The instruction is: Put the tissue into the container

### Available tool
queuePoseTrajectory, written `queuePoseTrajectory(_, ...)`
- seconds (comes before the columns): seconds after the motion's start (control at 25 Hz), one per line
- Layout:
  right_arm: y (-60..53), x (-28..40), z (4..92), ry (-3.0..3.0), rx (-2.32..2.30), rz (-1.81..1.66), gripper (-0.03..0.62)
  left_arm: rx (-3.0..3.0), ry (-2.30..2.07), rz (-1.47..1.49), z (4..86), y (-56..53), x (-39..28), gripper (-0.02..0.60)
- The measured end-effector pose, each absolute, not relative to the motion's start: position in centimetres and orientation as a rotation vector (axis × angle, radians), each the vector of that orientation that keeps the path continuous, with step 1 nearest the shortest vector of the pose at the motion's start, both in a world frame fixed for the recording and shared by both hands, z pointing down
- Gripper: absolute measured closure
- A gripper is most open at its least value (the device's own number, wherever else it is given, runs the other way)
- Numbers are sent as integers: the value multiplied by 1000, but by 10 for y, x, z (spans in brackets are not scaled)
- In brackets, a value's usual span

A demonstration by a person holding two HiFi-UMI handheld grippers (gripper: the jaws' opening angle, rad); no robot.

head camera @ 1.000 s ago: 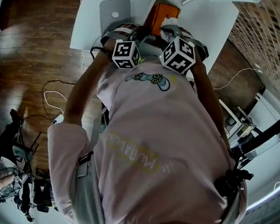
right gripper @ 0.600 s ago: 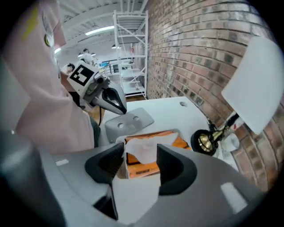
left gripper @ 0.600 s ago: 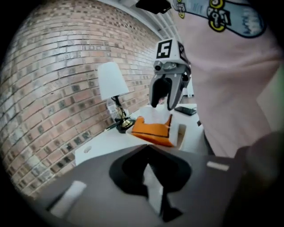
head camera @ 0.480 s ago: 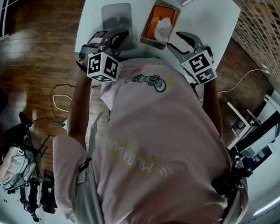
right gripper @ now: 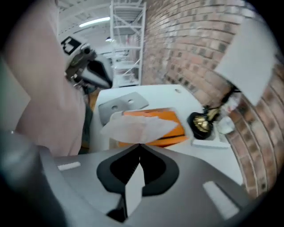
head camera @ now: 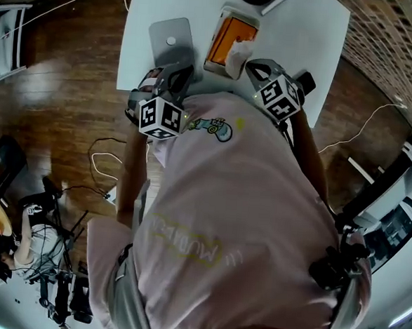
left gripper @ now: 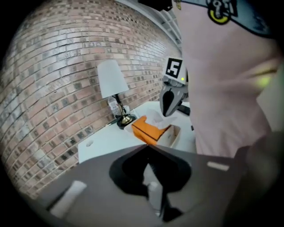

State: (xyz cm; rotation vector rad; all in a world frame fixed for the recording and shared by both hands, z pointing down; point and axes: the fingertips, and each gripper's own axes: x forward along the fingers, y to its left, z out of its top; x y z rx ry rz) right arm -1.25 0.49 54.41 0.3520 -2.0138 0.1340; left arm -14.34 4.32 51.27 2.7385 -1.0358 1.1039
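The tissue is seen at the near end of the orange container, bunched up and white. It is pinched at its near edge by the right gripper. In the right gripper view the jaws are clenched on it, and the tissue fans out from the jaw tips over the container. It cannot be told if the rest of the tissue is inside the container or lying on top.

The container is set on a white table, close to the near edge. Just to its left a flat grey plate is laid, with only a thin strip of table between them. To the right of the container a wide bare part of the table is left open, up to the right edge.

The left gripper is held over the near end of the grey plate, at the table's near edge. Its jaws are closed tight and nothing is held in them. The two grippers are kept well apart.

At the far edge a lamp is stood, beyond the container. Behind it a brick wall is seen. A wooden floor is spread out to the left of the table.
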Motion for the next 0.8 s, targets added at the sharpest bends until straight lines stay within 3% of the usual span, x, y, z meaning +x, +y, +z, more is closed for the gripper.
queuePoseTrajectory(0.2,-72,33,456,-2337,1070,421,591,2582,-1379,540,454,15,-181,578)
queuePoseTrajectory(0.32,-92,51,421,-2407,1287,426,591,2507,-1497,289,419,-7,-201,578)
queuePoseTrajectory(0.8,-84,50,401,-2521,1340,408,591,2509,-1518,248,387,-11,-169,578)
